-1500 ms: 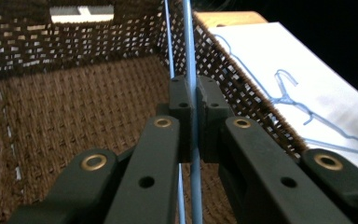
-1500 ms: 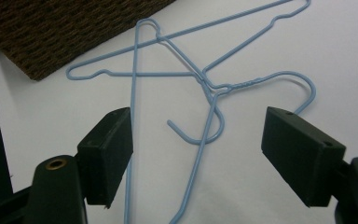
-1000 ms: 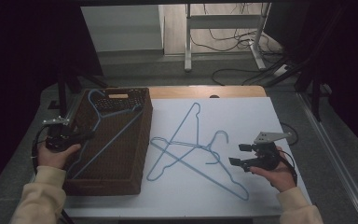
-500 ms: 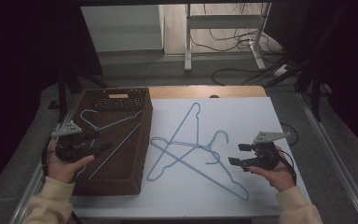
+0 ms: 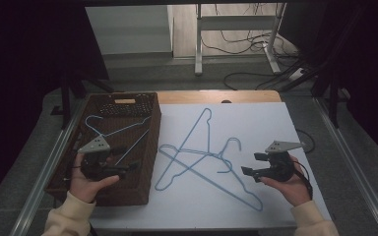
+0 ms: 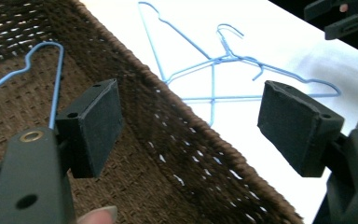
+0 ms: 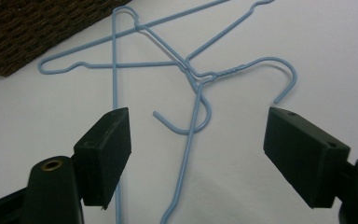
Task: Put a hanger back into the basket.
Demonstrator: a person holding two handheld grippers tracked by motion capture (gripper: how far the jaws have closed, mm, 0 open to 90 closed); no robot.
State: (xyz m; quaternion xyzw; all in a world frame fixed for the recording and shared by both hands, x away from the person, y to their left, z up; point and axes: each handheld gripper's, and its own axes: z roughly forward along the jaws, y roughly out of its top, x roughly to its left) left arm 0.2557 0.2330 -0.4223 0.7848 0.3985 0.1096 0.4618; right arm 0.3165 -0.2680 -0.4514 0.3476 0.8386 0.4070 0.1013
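Lying in the basket (image 5: 150,147), hanger (image 5: 120,130) beyond left tool (image 5: 123,169).

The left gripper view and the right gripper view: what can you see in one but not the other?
The left gripper view looks inside the brown woven basket, where one blue wire hanger lies, and it catches the right gripper far off at its top right corner. The right gripper view shows the curled hooks of the blue wire hangers on the white table up close. Both views show open black jaws with nothing between them, the crossed hangers, the white table and some of the basket.
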